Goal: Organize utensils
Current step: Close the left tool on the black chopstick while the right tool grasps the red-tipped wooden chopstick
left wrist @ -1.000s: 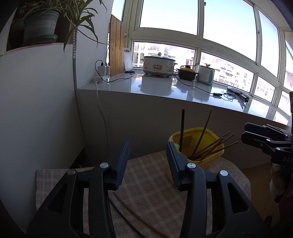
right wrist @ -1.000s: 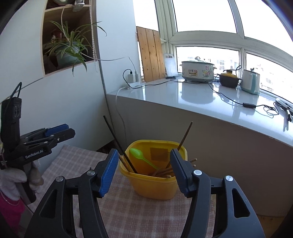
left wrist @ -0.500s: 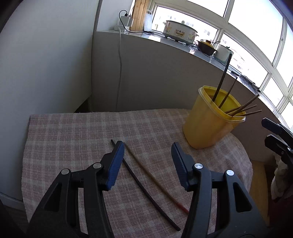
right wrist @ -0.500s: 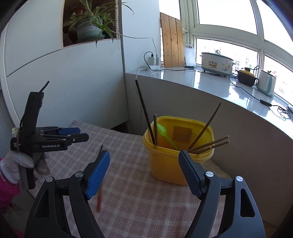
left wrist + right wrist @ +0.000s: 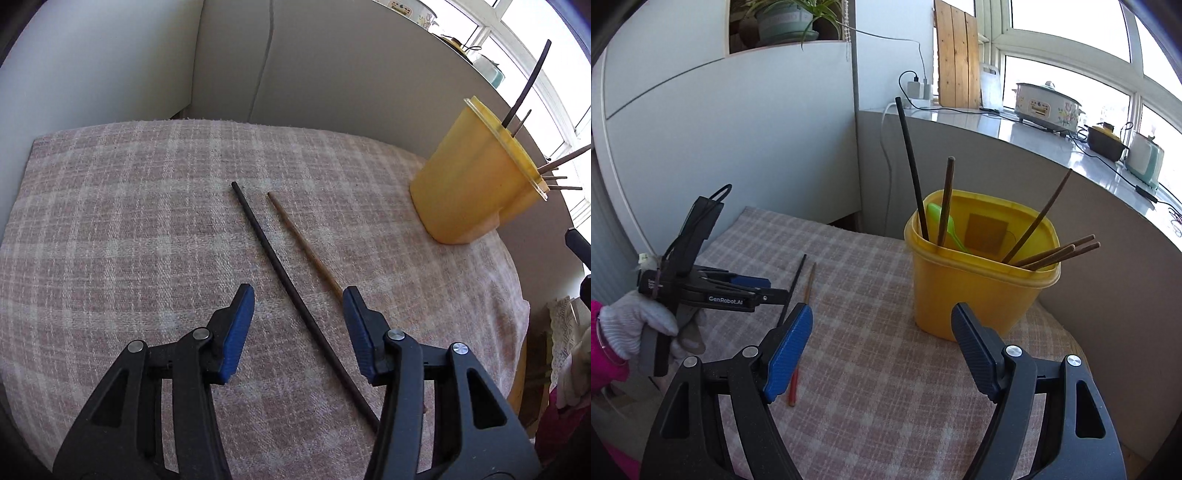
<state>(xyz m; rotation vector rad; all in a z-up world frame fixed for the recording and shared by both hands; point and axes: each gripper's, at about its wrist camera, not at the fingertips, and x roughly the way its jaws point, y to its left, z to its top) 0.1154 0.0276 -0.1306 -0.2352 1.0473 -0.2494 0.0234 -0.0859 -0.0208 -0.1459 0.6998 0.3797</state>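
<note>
Left wrist view looks down close, right wrist view level, both showing yellow tub.

— From my screen, the cloth is a pink and cream check. You agree?

— I do. On it I see one black chopstick and one brown chopstick, red at its near tip.

— The tub on the right is yellow, with a green spoon inside.

— My gripper pads are blue on black arms.
</note>
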